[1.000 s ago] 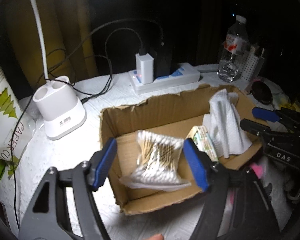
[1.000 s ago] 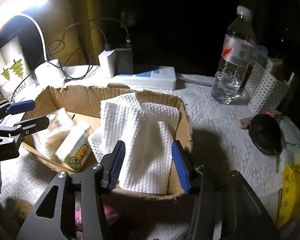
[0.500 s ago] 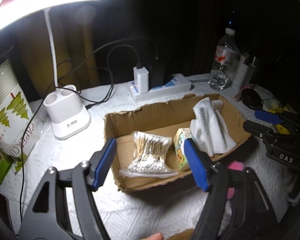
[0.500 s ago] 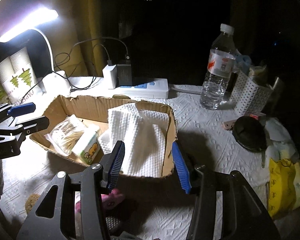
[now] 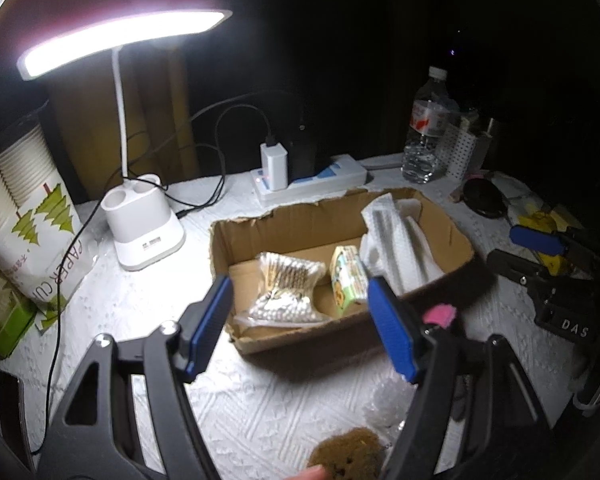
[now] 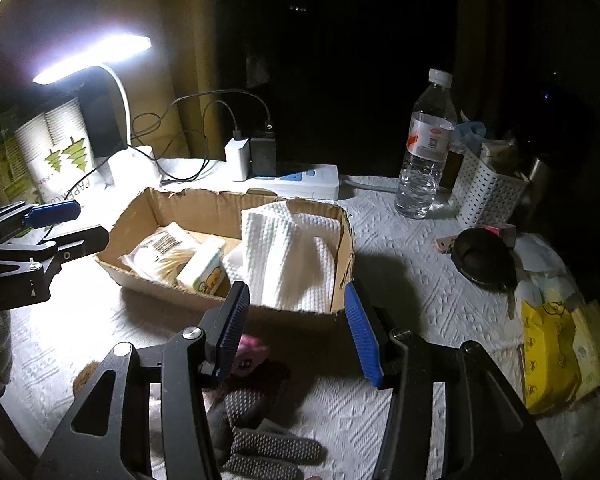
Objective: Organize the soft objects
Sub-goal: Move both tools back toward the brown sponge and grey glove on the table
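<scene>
The surface (image 6: 412, 280), covered in white embossed paper, spreads beneath both tools. Ahead of them sits the torn cardboard box (image 5: 328, 220). Inside it, the white paper towel (image 6: 288, 256) stands straight ahead of the right tool (image 6: 296, 328), whose blue pads are apart and empty. The bag of cotton swabs (image 5: 286, 288) and the small tissue pack (image 5: 346, 280) lie just beyond the left tool (image 5: 300, 324), likewise apart, gripping nothing. A brown sponge (image 5: 348, 460) lies below the left tool; dotted gloves (image 6: 260, 436) and a pink toy (image 6: 250, 356) lie under the right tool.
</scene>
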`<state>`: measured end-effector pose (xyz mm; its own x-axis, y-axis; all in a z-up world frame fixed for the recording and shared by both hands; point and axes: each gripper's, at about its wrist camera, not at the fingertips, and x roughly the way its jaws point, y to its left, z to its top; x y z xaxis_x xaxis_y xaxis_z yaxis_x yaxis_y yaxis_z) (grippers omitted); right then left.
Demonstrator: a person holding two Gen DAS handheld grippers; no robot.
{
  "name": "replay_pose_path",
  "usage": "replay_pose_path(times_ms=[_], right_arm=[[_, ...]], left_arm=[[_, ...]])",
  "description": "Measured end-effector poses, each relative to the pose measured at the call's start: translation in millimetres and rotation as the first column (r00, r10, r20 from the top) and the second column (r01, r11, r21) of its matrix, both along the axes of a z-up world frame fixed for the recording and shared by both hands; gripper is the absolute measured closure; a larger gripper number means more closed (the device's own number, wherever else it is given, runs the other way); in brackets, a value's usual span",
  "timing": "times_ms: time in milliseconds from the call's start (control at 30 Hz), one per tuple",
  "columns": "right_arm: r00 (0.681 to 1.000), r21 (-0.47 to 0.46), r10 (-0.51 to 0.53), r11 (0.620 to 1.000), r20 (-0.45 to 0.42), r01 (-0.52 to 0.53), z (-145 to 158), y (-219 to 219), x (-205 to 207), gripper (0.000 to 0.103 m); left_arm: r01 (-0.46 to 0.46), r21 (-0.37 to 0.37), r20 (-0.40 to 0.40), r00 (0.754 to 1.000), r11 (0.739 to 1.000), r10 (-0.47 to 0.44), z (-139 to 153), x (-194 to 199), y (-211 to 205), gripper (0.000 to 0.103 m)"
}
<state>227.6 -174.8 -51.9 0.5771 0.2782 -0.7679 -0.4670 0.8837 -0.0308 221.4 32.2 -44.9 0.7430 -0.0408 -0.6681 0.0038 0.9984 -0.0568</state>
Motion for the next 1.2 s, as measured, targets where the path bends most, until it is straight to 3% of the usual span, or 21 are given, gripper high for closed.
replay_pose_path(times_ms=[200, 767, 1200], right_arm=[[1.000, 0.017, 0.000, 1.000, -0.002, 0.000, 3.1, -3.9, -14.9, 0.049], [0.999, 0.042, 0.020, 0.999, -0.029, -0.019, -13.7, -15.8, -51.3, 0.033], [0.997, 0.049, 0.017, 0.999, -0.079, -0.013, -41.7, -27.3, -68.6, 0.032]], left_arm=[[0.008, -0.007, -0.002, 1.000, 1.000, -0.008, -0.4, -13.6, -6.1, 0.032], [0.018, -0.003, -0.039, 0.999, 1.000, -0.018, -19.1, -44.0, -19.9, 0.032], [0.023, -0.006, -0.095, 0.995, 1.000, -0.023, -48.3, -57.3, -31.6, 0.032]])
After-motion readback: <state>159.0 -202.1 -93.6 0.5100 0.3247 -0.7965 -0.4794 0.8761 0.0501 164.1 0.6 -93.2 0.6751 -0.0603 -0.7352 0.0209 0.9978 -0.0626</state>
